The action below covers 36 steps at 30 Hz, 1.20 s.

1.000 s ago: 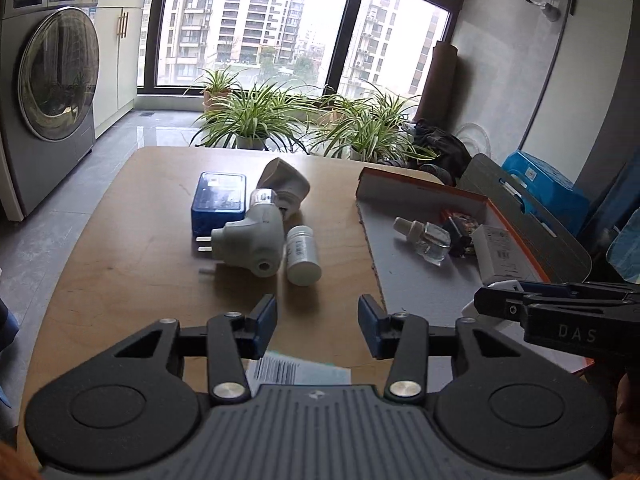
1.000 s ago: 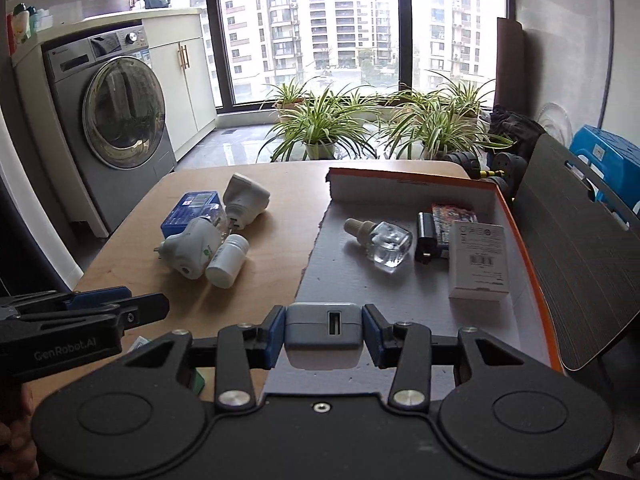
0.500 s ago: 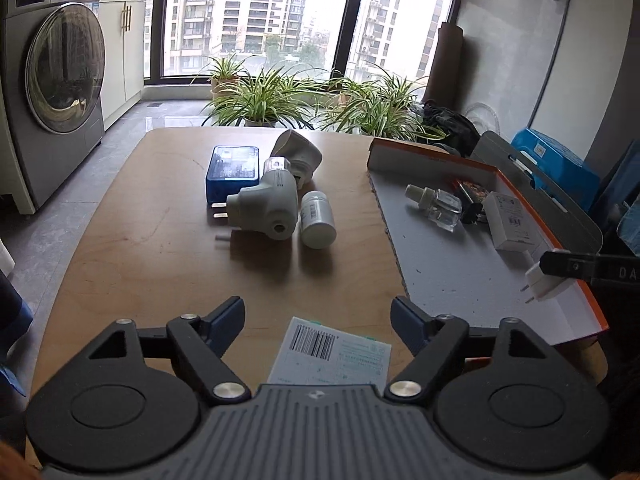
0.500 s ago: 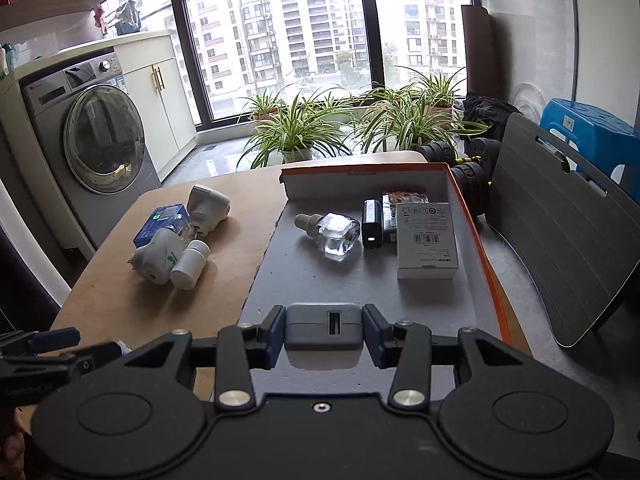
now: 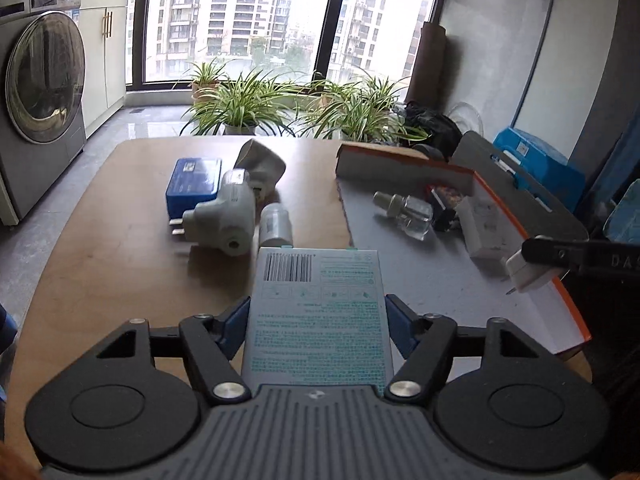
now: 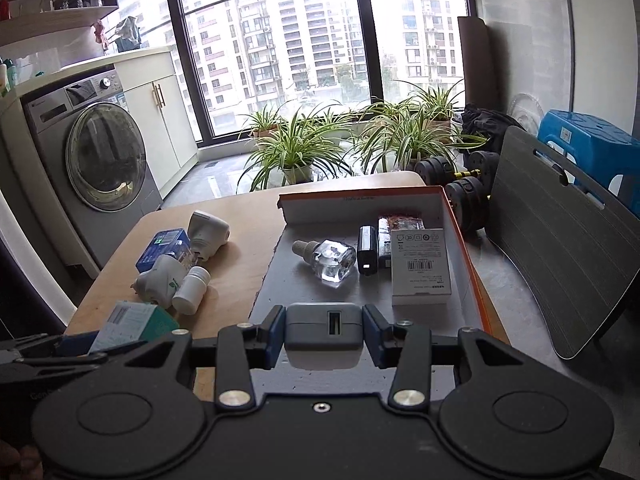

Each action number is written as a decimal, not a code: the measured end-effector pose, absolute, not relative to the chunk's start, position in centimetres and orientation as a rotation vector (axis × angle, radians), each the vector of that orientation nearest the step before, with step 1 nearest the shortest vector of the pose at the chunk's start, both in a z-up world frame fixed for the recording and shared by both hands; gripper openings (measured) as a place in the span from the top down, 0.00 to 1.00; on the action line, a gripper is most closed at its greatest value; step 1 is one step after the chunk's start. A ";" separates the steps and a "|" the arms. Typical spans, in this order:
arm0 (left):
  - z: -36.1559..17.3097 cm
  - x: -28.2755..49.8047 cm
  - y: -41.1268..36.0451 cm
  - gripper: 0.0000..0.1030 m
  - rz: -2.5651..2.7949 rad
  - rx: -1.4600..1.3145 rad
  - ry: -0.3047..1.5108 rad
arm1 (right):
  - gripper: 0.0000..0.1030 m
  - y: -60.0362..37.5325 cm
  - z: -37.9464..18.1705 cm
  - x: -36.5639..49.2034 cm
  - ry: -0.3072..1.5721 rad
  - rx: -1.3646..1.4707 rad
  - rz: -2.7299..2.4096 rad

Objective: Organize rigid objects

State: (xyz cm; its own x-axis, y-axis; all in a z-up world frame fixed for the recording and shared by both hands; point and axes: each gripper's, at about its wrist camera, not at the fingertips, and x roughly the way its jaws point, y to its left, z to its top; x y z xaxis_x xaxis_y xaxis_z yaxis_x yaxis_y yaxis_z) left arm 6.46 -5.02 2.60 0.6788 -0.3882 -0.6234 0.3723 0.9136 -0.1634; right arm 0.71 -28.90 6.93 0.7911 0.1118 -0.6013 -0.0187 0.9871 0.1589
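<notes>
My left gripper (image 5: 318,326) is shut on a flat pale-green box with a barcode (image 5: 316,312), held above the table's near edge; the box also shows in the right wrist view (image 6: 128,320). My right gripper (image 6: 324,330) is shut on a white plug adapter (image 6: 323,328) over the near end of the orange-rimmed box lid (image 6: 460,216); the adapter also shows in the left wrist view (image 5: 528,270). On the table lie a blue box (image 5: 194,184), two white plug-in devices (image 5: 224,220) (image 5: 262,164) and a small white bottle (image 5: 274,226).
In the lid lie a clear glass bottle (image 6: 330,258), a black item (image 6: 367,254), a colourful packet (image 6: 400,224) and a white carton (image 6: 420,264). A grey chair (image 6: 560,248) stands right of the wooden table (image 5: 120,240). Potted plants line the window.
My left gripper has opened, moved onto the pale-green box and shut on it, lifting it. My right gripper, still holding the adapter, has shifted slightly over the lid.
</notes>
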 end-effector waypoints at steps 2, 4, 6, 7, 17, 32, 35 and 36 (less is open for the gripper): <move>4.0 6.9 -6.8 0.31 -0.457 -0.025 0.681 | 0.51 -29.0 7.5 1.0 0.642 0.144 0.070; 4.7 7.3 -8.5 0.31 -0.477 -0.027 0.671 | 0.51 -29.2 8.1 1.2 0.630 0.133 0.069; 5.1 7.7 -10.2 0.31 -0.486 -0.032 0.672 | 0.51 -29.4 8.4 1.5 0.623 0.122 0.062; 5.1 7.8 -10.8 0.31 -0.489 -0.036 0.675 | 0.51 -29.6 8.6 1.6 0.620 0.119 0.060; 4.4 8.6 -13.5 0.31 -0.475 -0.040 0.716 | 0.50 -31.3 8.5 2.8 0.624 0.140 0.031; 3.0 8.5 -13.6 0.31 -0.470 -0.037 0.759 | 0.50 -31.2 7.5 3.5 0.656 0.142 0.029; 2.9 8.4 -13.7 0.31 -0.472 -0.041 0.765 | 0.50 -31.0 7.4 3.6 0.658 0.141 0.032; 2.9 8.3 -13.8 0.31 -0.471 -0.040 0.766 | 0.50 -31.0 7.4 3.6 0.658 0.140 0.033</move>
